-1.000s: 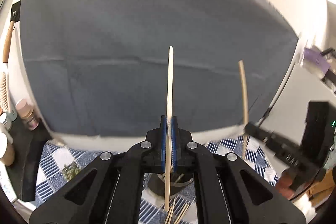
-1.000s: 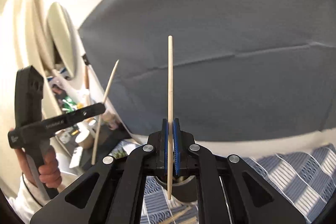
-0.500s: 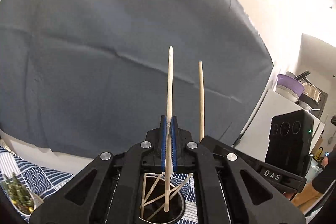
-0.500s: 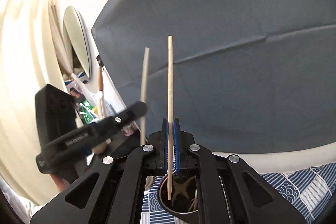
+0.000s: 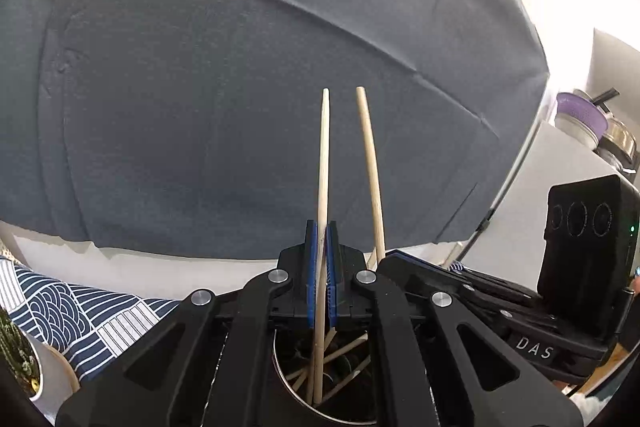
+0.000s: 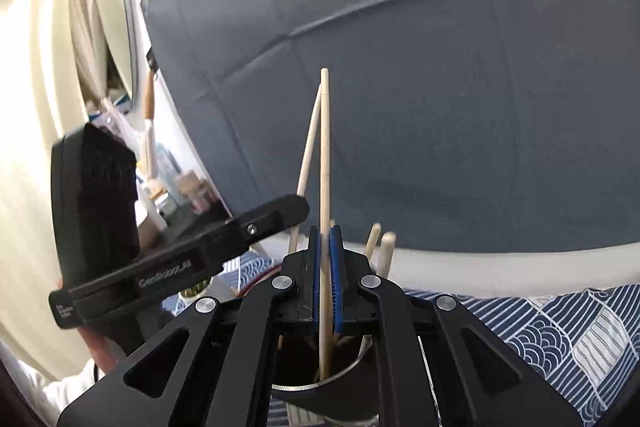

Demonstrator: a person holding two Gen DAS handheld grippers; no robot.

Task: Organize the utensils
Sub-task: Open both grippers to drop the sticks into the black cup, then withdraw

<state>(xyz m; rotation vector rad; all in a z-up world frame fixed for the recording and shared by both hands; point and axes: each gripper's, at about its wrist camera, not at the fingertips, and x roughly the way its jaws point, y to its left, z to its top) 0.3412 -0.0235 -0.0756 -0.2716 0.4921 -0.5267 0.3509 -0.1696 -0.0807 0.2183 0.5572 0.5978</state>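
Now, step: both chopsticks are being lowered into the metal holder cup (image 5: 288,379), tips already inside its rim.
Left gripper (image 5: 320,267): pads clamped on a pale tapered chopstick (image 5: 323,163), upright above the cup.
Right gripper (image 6: 326,279): pads pinched on a second chopstick (image 6: 325,155), also over the cup.
Next move: likely release so each drops among the sticks crossed inside.
Cup: stands on the blue patterned cloth (image 5: 80,311).

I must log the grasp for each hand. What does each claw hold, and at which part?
Each holds one chopstick low on its shaft. The left claw grips the left chopstick; the right claw grips the right chopstick. Both lower ends reach into the metal cup.
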